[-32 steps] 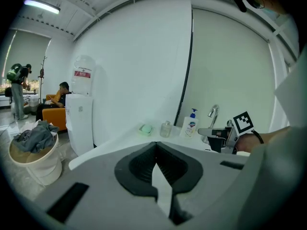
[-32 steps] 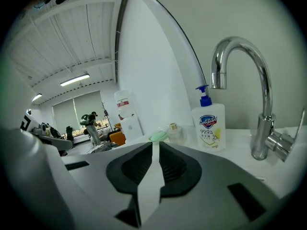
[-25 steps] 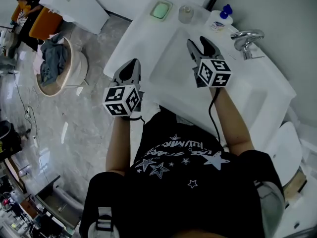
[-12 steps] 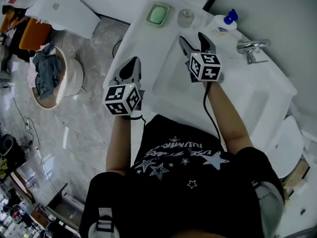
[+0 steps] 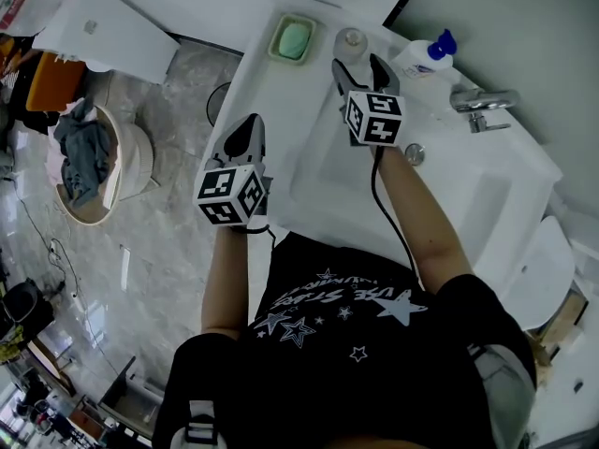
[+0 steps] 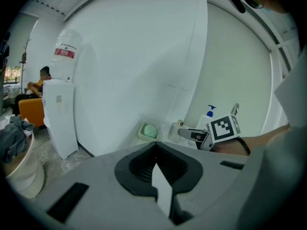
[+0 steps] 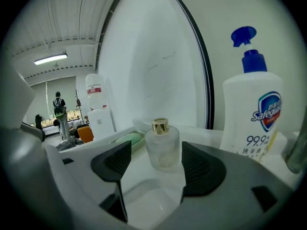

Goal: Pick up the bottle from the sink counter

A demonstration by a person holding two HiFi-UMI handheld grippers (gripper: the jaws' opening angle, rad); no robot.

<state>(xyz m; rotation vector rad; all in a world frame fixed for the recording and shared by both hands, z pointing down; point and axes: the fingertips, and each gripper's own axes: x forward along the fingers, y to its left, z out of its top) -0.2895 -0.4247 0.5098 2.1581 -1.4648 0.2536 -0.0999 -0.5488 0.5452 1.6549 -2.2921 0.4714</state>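
A small clear glass bottle (image 5: 351,39) (image 7: 162,146) with a gold cap stands at the back of the white sink counter (image 5: 251,75). To its right is a white soap pump bottle (image 5: 426,56) (image 7: 252,115) with a blue head. My right gripper (image 5: 357,67) (image 7: 156,176) is open just in front of the glass bottle, which lines up with the gap between the pads without touching them. My left gripper (image 5: 247,131) (image 6: 156,159) is shut and empty, hovering off the counter's left front edge.
A green soap dish (image 5: 292,38) (image 7: 125,141) sits left of the glass bottle. The chrome tap (image 5: 483,102) is at the right, with the basin (image 5: 328,148) under my right arm. A basket of clothes (image 5: 89,162) and a water dispenser (image 5: 103,26) stand on the floor at left.
My right gripper has moved forward over the basin toward the back of the counter and its jaws have spread wider. The left gripper has stayed about where it was.
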